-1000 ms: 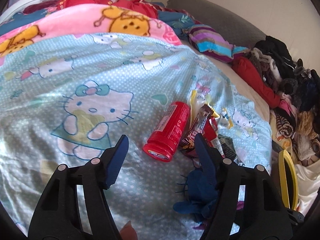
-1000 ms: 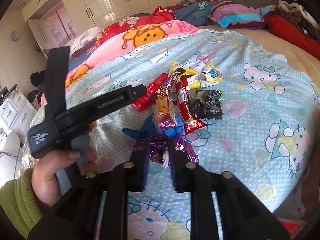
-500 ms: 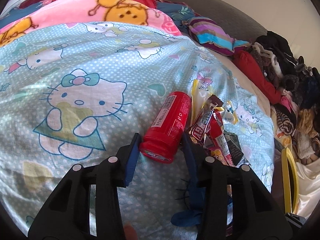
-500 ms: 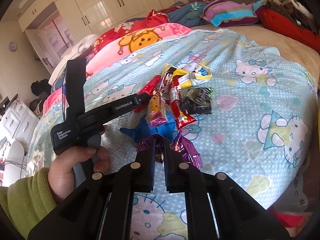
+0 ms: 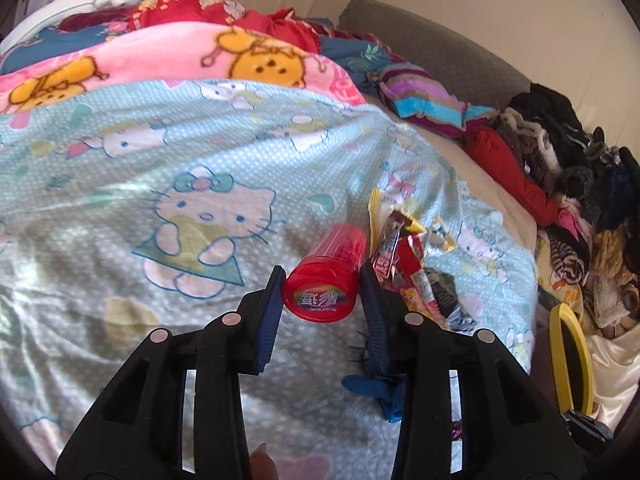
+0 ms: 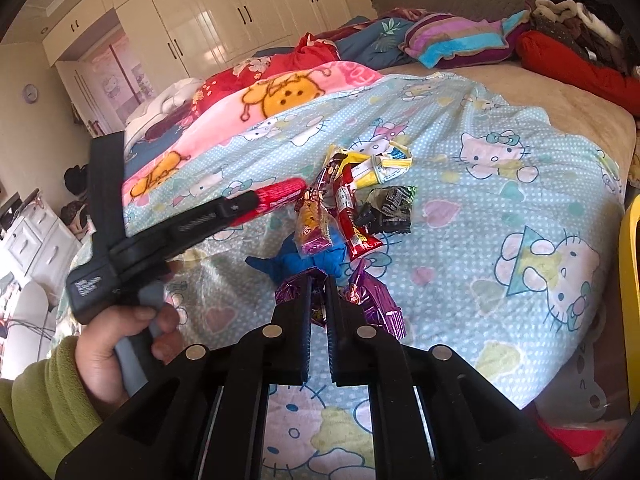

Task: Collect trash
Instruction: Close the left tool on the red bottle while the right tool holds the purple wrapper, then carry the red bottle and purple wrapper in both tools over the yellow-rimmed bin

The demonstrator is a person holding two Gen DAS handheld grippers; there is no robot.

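red tube (image 5: 326,276) now lifted | left gripper (image 5: 322,286) closed on it | right gripper (image 6: 318,292) pinching purple wrapper (image 6: 374,306)

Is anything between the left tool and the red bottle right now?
Nothing is. The left tool has just been closing, and its blue fingers now grip the red bottle by its cap end. The wrappers lie beside it, clear of the grip.
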